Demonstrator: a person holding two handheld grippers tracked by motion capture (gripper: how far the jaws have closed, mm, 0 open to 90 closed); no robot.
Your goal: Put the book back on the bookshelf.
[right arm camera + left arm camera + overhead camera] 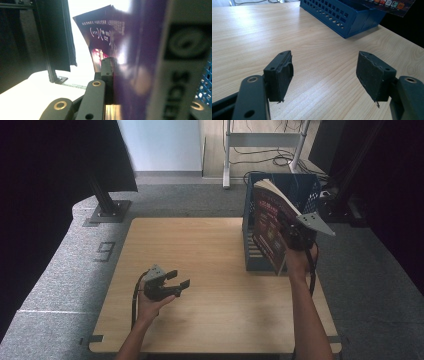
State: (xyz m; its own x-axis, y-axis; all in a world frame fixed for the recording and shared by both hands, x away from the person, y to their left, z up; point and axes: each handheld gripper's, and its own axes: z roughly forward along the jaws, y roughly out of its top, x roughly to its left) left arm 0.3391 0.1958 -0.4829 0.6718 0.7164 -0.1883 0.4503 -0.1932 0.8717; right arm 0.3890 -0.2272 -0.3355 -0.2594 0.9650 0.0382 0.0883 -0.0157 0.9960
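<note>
A dark maroon book (270,222) with pale page edges stands tilted at the open side of the blue slotted crate (302,187) on the table's right. My right gripper (295,236) is shut on the book's lower right part, held up by a hand. In the right gripper view the purple cover (140,57) fills the space against the left jaw, and the other jaw is hidden behind it. My left gripper (177,281) rests low over the wooden table (200,260) at the left, jaws wide apart and empty (324,75).
The blue crate (342,17) lies ahead of the left gripper with bare wood between. A black stand base (107,210) sits past the table's far left corner. Cables and a white frame (260,145) lie on the floor behind.
</note>
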